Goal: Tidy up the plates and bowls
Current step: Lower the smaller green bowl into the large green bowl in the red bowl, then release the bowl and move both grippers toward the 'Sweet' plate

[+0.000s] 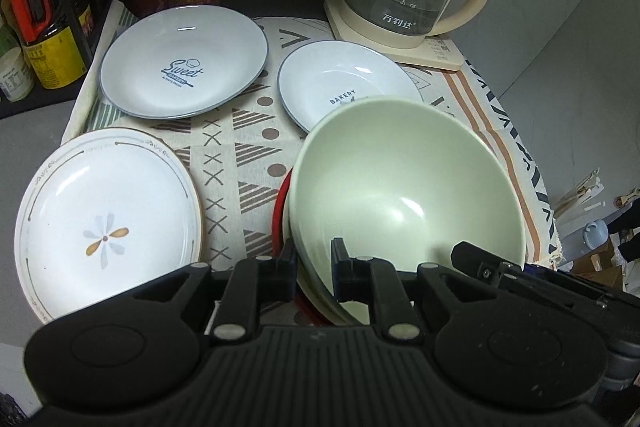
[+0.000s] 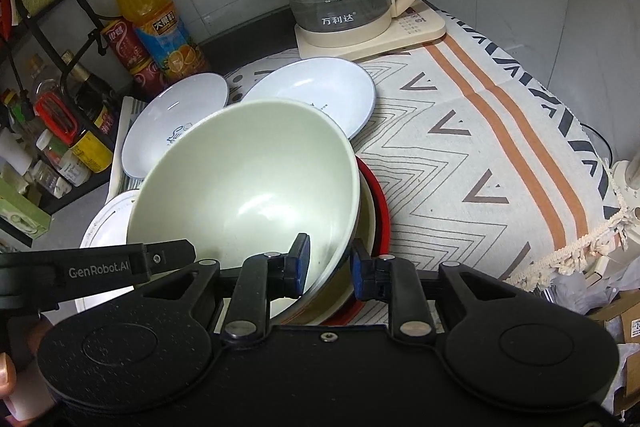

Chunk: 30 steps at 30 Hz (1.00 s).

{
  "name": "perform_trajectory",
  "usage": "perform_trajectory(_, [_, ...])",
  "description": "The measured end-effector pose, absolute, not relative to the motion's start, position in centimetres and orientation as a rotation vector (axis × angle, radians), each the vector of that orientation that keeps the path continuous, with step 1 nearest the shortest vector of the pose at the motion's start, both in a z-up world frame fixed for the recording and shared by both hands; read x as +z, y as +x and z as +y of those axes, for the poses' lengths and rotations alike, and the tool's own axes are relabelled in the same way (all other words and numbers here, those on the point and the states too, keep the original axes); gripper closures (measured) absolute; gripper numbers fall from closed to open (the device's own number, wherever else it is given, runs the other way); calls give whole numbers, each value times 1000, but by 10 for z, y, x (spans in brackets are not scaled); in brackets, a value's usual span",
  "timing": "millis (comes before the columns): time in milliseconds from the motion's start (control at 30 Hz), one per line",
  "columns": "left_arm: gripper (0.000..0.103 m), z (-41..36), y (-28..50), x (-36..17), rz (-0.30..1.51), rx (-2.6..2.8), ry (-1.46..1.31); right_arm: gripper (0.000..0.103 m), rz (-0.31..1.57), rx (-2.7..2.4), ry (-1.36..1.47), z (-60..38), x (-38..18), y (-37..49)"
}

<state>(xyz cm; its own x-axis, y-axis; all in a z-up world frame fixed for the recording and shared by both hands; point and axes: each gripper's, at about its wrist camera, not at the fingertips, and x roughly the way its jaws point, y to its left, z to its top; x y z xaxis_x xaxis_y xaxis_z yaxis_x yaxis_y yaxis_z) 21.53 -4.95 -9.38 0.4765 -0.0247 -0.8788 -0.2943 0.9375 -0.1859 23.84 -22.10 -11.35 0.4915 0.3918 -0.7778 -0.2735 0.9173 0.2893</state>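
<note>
1. The green bowl [image 1: 404, 187] sits tilted in a stack over a red dish [image 2: 380, 203] on the cloth [image 2: 480, 147].
2. Left gripper [image 1: 314, 269]: jaws clamped on the bowl's near rim.
3. Right gripper [image 2: 330, 265]: jaws clamped on the rim too.
4. Three plates lie beyond: flower plate [image 1: 108, 223], Sweet plate [image 1: 182, 61], Bakery plate [image 1: 344, 87].

Both views are dim and cool-toned, lit from above. Soft white glare streaks sit inside the pale green bowl [image 1: 404, 187], and a small highlight marks the plate behind it. Fisheye bending curves everything far from the bowl, with black vignetting at the corners. Focus stays fairly sharp.
</note>
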Motion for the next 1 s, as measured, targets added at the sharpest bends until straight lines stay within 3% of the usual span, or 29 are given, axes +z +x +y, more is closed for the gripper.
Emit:
perform_trajectory(567, [84,-43,212,-94,1068,196,-328,75,961,398,141,-237,-109,230])
perform_trajectory(1000, [72,-40,179,-72,1003,226,-313,52,928,421,210,-248,-101,203])
